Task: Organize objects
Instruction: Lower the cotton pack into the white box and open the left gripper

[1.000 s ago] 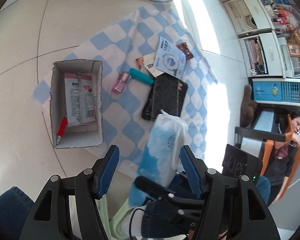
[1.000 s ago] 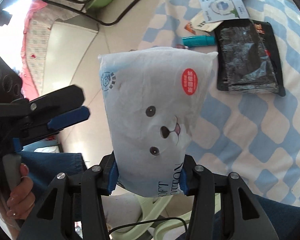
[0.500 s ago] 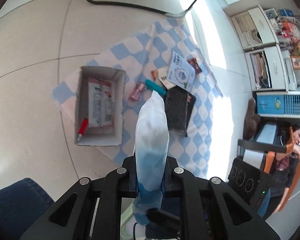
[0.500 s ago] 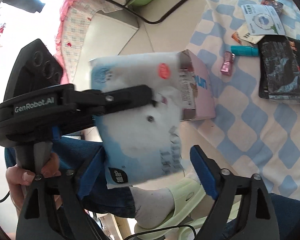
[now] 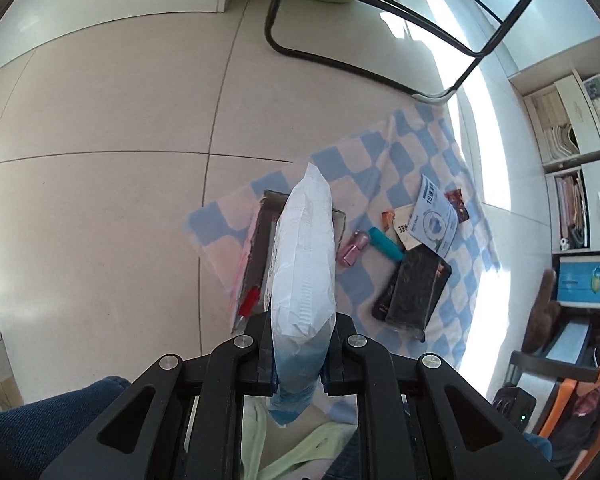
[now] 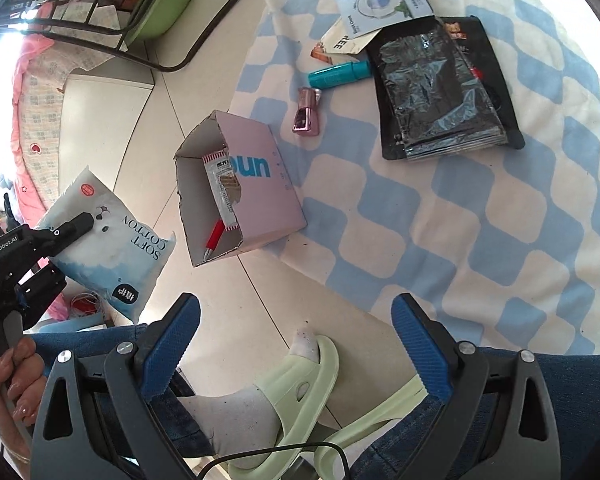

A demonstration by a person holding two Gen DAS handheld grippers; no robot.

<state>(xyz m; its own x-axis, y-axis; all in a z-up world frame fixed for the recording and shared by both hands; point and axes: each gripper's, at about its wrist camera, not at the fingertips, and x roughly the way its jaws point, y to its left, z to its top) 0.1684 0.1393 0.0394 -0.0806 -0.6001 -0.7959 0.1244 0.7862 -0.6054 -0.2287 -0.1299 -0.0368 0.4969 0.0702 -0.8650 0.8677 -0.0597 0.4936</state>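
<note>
Handed over: tissue pack (image 5: pixel 302 280) now clamped in left tool (image 5: pixel 300 354); right tool (image 6: pixel 296 344) sprung wide, empty. Next, likely into box (image 6: pixel 236 188) at twelve o'clock.

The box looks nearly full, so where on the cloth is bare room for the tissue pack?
Bare cloth lies between the cardboard box and the black pouch, toward the near edge. Around the pink bottle, teal tube and sachets it is crowded.

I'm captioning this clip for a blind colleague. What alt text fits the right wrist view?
The open, empty right gripper hovers over a pink cardboard box on a blue-and-white checked cloth. At far left, the left gripper clamps a white-and-blue soft tissue pack.
</note>
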